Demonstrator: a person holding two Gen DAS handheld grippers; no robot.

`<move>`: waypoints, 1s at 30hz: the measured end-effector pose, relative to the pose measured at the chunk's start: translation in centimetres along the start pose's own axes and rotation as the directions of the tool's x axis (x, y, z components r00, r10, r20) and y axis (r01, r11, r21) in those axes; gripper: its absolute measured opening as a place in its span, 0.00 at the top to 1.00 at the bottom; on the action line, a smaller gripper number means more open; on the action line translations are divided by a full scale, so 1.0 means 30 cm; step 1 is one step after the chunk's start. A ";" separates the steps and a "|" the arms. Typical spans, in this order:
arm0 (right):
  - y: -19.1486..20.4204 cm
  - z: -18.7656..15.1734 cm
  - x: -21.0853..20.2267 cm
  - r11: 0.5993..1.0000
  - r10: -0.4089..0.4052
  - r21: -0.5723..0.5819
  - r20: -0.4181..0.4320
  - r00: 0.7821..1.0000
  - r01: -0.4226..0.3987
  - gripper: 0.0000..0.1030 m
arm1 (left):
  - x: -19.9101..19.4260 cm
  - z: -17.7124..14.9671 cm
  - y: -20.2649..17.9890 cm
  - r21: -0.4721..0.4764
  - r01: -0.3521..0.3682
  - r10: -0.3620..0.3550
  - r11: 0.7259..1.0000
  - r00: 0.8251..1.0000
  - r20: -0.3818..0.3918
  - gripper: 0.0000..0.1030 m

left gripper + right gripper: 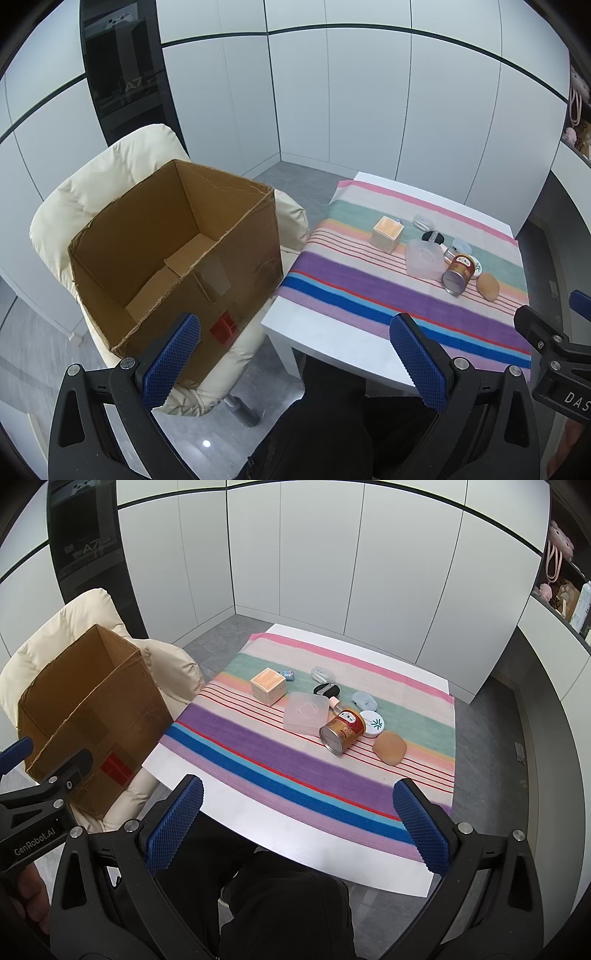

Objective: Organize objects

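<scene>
Nearest the cameras, the left gripper (295, 354) and the right gripper (297, 821) both hang with their blue-padded jaws spread wide and nothing between them, tilted down over the person's dark-clothed lap (280, 893). Just beyond lies the near edge of a white table (258, 812) covered by a striped cloth (280, 760). Toward the cloth's right side the objects sit clustered: a tan rounded piece (389, 747) nearest, a red and gold can (341, 729) lying on its side, a round white compact (373, 723) touching it, and a translucent square lid (306, 713) just left of the can. Farther back stand a peach cube box (268, 686), a pale blue case (364, 700), a black puff (325, 688) and a clear small case (322, 672). Left of the table, an open cardboard box (177, 258) rests on a cream padded chair (110, 166), apparently empty.
</scene>
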State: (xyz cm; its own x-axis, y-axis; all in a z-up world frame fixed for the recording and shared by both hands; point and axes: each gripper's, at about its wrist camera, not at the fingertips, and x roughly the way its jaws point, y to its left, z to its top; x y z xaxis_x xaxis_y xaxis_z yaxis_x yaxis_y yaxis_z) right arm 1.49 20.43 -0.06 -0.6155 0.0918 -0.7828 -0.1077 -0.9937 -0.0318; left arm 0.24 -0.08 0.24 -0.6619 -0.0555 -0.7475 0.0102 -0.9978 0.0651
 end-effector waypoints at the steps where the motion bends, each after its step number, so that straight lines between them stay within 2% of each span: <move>1: 0.000 0.000 0.001 1.000 0.000 0.000 0.000 1.000 0.000 0.00 | -0.001 -0.001 0.002 -0.002 0.000 0.000 1.000 1.000 0.000 0.00; 30: -0.002 0.000 0.004 1.000 -0.004 0.003 -0.001 1.000 0.004 0.00 | 0.009 -0.005 0.013 -0.005 -0.001 0.001 1.000 1.000 -0.015 0.00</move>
State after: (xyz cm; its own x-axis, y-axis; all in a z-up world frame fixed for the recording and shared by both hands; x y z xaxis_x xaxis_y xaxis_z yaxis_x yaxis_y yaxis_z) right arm 1.43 20.51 -0.14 -0.6145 0.0958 -0.7831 -0.1122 -0.9931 -0.0334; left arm 0.18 -0.48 -0.04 -0.6504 -0.0570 -0.7575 0.0144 -0.9979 0.0627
